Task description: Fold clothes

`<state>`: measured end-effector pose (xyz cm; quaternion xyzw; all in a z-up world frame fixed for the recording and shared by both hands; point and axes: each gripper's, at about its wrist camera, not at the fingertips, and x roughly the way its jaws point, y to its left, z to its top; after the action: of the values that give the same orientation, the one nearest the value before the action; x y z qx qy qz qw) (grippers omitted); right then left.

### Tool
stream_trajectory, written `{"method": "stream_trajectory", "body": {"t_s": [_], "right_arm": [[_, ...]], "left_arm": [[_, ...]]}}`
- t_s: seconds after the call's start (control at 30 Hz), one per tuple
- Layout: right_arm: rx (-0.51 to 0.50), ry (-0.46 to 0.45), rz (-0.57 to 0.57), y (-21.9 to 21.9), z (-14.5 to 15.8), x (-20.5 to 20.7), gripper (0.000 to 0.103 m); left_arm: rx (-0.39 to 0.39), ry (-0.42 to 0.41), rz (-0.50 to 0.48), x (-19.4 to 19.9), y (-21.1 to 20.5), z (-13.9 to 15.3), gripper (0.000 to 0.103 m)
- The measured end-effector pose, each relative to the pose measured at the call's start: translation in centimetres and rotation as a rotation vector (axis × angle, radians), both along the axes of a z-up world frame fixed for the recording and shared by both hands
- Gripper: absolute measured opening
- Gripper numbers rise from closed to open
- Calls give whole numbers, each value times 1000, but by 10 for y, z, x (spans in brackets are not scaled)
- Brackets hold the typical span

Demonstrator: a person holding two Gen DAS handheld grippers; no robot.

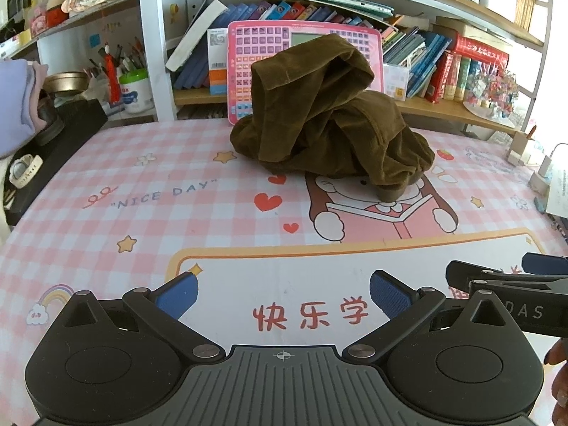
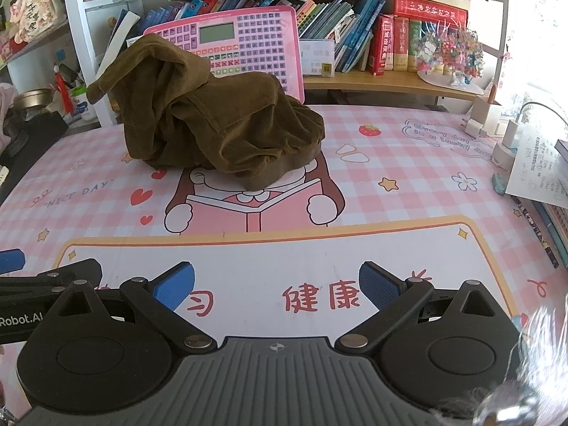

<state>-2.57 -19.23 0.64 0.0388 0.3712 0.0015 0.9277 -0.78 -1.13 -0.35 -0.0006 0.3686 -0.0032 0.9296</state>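
A crumpled olive-brown garment (image 1: 330, 117) lies in a heap at the far middle of the pink checked desk mat (image 1: 142, 213); it also shows in the right wrist view (image 2: 220, 120), left of centre. My left gripper (image 1: 284, 296) is open and empty, low over the near edge of the mat, well short of the garment. My right gripper (image 2: 277, 291) is open and empty too, beside the left one, at the same distance from the garment. The right gripper's fingers (image 1: 497, 277) show at the right edge of the left wrist view.
A pink toy keyboard tablet (image 2: 248, 46) leans on the bookshelf behind the garment. Books (image 2: 390, 42) fill the shelf. A black box with a watch (image 1: 42, 156) stands at the left. Papers and chargers (image 2: 525, 156) lie at the right edge.
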Motion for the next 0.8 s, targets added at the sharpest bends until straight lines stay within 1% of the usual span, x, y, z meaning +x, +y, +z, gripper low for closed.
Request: {"method": "stream_trajectory", "body": {"t_s": [0.17,0.33,0.7,0.8], "right_arm": [[11,5,6,-2,0,-1,100],[45,33,12,-7,-3,-2,100],[50,32,15,-15,-4,-11,99],[74,36,22,-18,-6,-13,98]], "left_arm": [[-2,-1,4,-4,-2,1,103],[-2,1,8,-7,-4,1,103],[11,16,17,-12,-12,-1,103],[21,22,25,-13,-13,-2,103]]}}
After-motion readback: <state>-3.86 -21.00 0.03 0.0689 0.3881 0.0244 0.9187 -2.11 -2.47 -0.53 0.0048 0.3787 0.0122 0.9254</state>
